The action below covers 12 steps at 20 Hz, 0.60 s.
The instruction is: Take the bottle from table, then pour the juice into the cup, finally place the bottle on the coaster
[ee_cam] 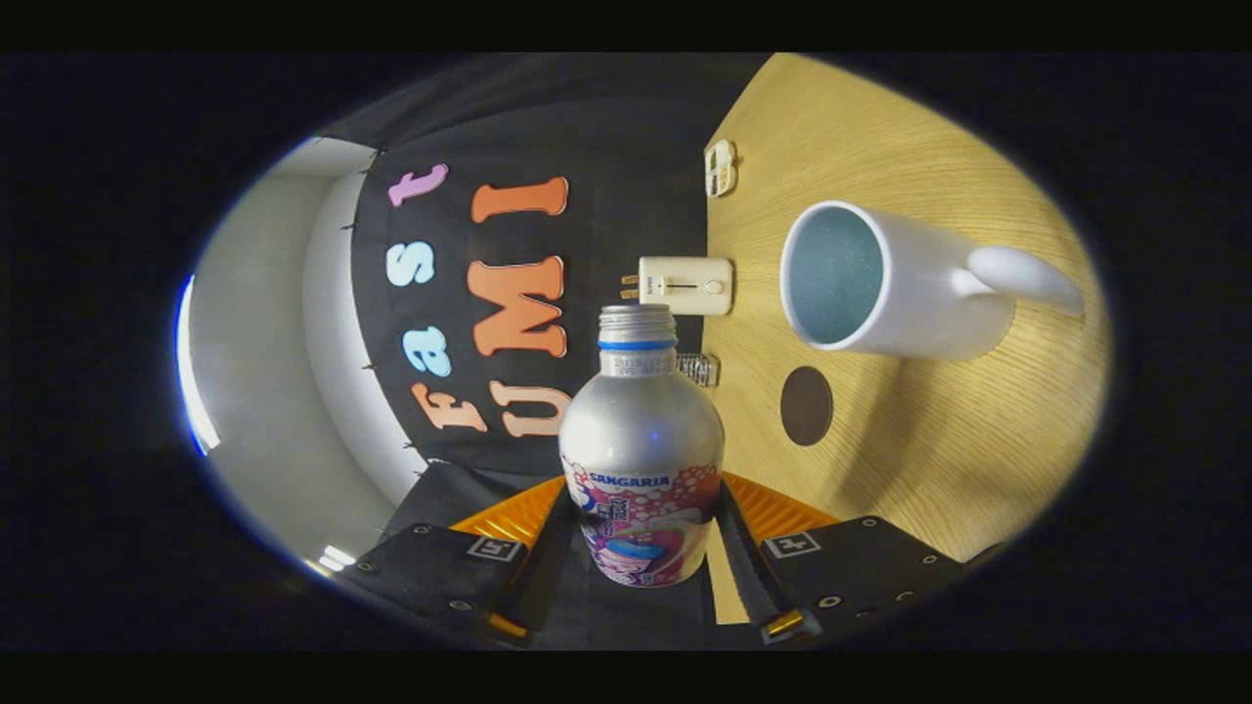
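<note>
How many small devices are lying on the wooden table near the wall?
3, all along the table's edge by the wall, beyond the bottle held between the gripper's fingers: one white box, one clear item beside the bottle's neck, one pale device farther along.

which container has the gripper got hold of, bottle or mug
The silver bottle, clamped between both fingers; the white mug sits free on the table beyond them.

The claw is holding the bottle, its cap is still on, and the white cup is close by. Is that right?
Not quite. The bottle has no cap: the gripper view shows its bare open neck. The rest is right: the claw holds it, and the white cup is close by.
</note>
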Available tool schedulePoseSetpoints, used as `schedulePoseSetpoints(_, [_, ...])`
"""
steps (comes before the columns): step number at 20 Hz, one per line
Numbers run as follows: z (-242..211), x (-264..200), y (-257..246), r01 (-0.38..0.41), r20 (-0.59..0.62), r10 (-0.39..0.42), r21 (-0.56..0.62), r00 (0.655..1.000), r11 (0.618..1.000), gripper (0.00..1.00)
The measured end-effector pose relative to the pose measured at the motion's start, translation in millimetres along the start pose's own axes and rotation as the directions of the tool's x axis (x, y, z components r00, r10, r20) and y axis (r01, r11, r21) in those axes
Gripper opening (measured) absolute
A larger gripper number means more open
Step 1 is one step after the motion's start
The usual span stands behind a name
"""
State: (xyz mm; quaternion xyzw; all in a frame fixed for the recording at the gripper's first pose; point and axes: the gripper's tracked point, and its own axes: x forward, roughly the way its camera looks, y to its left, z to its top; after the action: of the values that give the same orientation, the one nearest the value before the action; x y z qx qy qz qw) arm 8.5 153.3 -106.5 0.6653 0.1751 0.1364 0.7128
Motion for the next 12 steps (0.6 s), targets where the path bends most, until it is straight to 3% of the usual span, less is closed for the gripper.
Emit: schedulePoseSetpoints(12, [8.7,1.2,3.7,-0.035,0.032,0.029,0.185,0.999,0.982,0.74])
